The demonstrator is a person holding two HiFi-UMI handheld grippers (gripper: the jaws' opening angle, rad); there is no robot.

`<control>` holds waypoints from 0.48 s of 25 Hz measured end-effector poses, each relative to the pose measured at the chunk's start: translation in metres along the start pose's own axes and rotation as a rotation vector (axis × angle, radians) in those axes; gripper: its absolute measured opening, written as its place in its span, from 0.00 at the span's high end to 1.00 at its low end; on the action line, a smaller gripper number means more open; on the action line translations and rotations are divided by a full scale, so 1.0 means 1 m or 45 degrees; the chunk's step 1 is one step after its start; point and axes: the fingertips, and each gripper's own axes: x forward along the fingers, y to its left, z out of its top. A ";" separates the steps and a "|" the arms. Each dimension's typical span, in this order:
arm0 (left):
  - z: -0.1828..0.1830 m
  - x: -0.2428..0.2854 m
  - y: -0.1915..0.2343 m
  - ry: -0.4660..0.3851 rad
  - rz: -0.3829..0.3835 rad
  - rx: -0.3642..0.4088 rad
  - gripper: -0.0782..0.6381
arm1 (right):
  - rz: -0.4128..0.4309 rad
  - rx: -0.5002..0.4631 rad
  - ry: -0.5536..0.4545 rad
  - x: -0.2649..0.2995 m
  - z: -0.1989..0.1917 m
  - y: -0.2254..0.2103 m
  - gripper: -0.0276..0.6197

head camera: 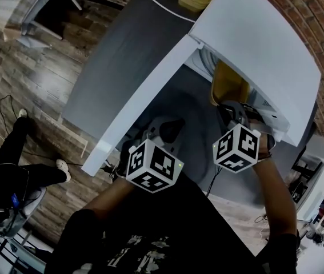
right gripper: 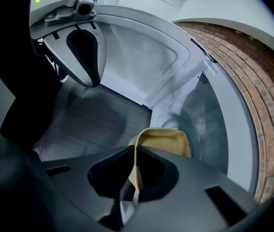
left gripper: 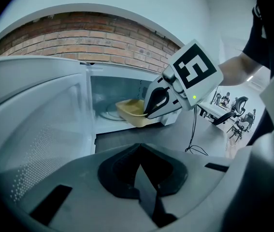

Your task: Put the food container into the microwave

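Right tongs point(right gripper: 135, 153): yours are clenched on the near rim of the food container point(right gripper: 165, 140).
Food container: yellow, at the open mouth of the microwave point(head camera: 259, 44), partly inside; you cannot tell whether it rests on the cavity floor.
Left tongs point(left gripper: 139, 153): clenched on nothing, left of your right tongs, facing the cavity.
Door point(head camera: 144, 90): swung wide open to the left, above the tabletop point(head camera: 107, 61).
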 end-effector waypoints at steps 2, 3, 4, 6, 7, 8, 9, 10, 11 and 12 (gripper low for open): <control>0.000 0.002 -0.001 0.004 -0.007 -0.003 0.88 | -0.008 -0.003 0.004 0.003 0.001 -0.002 0.84; -0.001 0.003 -0.002 0.007 -0.011 -0.005 0.88 | -0.014 -0.009 0.008 0.005 0.001 -0.003 0.84; -0.002 0.003 -0.002 0.012 -0.015 -0.006 0.88 | -0.019 -0.016 0.011 0.007 0.001 -0.004 0.84; -0.002 0.006 -0.003 0.019 -0.021 -0.005 0.88 | -0.026 -0.021 0.012 0.011 0.002 -0.006 0.84; -0.002 0.007 -0.003 0.020 -0.022 -0.005 0.88 | -0.028 -0.018 0.011 0.012 0.002 -0.007 0.84; -0.003 0.008 -0.003 0.021 -0.023 -0.007 0.88 | -0.029 -0.012 0.009 0.014 0.001 -0.008 0.84; -0.003 0.009 -0.002 0.023 -0.023 -0.009 0.88 | -0.030 -0.008 0.008 0.017 0.001 -0.010 0.84; -0.003 0.010 -0.002 0.025 -0.026 -0.012 0.88 | -0.032 -0.004 0.010 0.020 -0.001 -0.011 0.84; -0.003 0.010 -0.002 0.027 -0.029 -0.013 0.88 | -0.035 -0.001 0.013 0.023 -0.002 -0.012 0.84; -0.003 0.011 -0.003 0.028 -0.033 -0.014 0.88 | -0.040 0.003 0.018 0.027 -0.004 -0.013 0.84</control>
